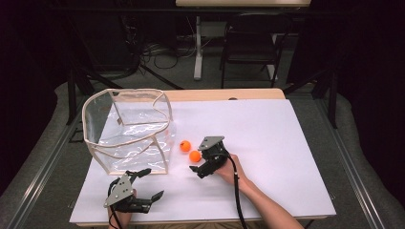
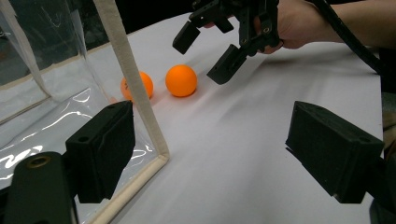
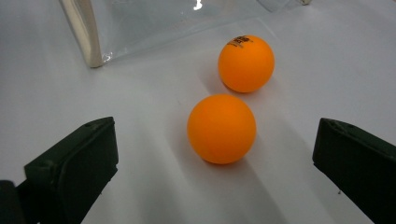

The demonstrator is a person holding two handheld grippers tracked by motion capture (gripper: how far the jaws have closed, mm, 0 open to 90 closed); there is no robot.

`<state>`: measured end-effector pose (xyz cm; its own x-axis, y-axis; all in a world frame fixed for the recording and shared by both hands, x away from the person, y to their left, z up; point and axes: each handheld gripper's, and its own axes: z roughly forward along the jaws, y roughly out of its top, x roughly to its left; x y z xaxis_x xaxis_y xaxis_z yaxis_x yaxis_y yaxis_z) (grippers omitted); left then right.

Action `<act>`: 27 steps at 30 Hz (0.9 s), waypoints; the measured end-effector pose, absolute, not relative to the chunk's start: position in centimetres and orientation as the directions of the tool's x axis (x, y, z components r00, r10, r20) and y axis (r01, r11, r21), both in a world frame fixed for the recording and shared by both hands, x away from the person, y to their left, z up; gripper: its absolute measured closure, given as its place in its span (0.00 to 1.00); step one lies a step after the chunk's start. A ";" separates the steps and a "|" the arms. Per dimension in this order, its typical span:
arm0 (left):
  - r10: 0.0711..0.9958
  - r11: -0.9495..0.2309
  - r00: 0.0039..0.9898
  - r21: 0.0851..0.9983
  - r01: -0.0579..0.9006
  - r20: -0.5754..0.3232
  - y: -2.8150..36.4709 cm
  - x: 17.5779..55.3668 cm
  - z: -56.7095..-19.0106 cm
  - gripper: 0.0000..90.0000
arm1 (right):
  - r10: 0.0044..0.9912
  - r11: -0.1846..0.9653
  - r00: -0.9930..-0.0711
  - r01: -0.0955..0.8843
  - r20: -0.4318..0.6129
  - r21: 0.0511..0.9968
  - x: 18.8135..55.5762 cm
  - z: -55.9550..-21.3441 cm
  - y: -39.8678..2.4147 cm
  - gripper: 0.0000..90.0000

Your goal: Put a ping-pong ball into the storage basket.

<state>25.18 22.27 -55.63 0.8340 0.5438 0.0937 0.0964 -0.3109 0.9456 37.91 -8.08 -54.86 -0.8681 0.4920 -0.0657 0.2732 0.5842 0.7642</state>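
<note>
Two orange balls lie on the white table sheet [image 1: 277, 143], just right of a clear plastic bag [image 1: 126, 126] with cream trim that stands open at the top. My right gripper [image 1: 198, 160] is open, low over the sheet, and the nearer ball [image 1: 195, 156] [image 3: 222, 128] lies just ahead of its jaws, level with the gap. The farther ball [image 1: 185, 146] [image 3: 246, 63] carries a small printed mark. My left gripper [image 1: 152, 183] [image 2: 212, 126] is open and holds nothing, at the bag's front corner. In the left gripper view, the right gripper [image 2: 204, 53] hovers by the balls [image 2: 181, 80].
The bag's cream edge [image 2: 133, 84] stands upright in front of the left jaw, partly covering one ball [image 2: 144, 84]. The bag's corner [image 3: 91, 42] lies beyond the balls. Bare sheet stretches to the right. A chair [image 1: 250, 43] and table leg [image 1: 197, 47] stand behind.
</note>
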 end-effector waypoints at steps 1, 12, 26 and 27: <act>0.544 -0.311 0.834 0.946 0.096 0.094 22.3 25.2 -55.6 0.17 | 0.489 0.584 -0.870 0.272 -0.065 0.765 38.0 -55.0 -8.0 0.00; 0.542 -0.309 0.835 0.946 0.095 0.093 22.3 25.2 -55.7 0.17 | 0.507 0.557 -0.860 0.274 -0.060 0.784 38.1 -55.4 -7.7 0.16; 0.542 -0.309 0.835 0.946 0.094 0.094 22.3 25.2 -55.6 0.17 | 0.536 0.564 -0.842 0.304 -0.060 0.768 38.4 -56.2 -7.1 0.37; 0.542 -0.309 0.835 0.946 0.095 0.093 22.4 25.2 -55.6 0.17 | 0.542 0.562 -0.838 0.308 -0.061 0.768 38.4 -56.2 -7.1 0.38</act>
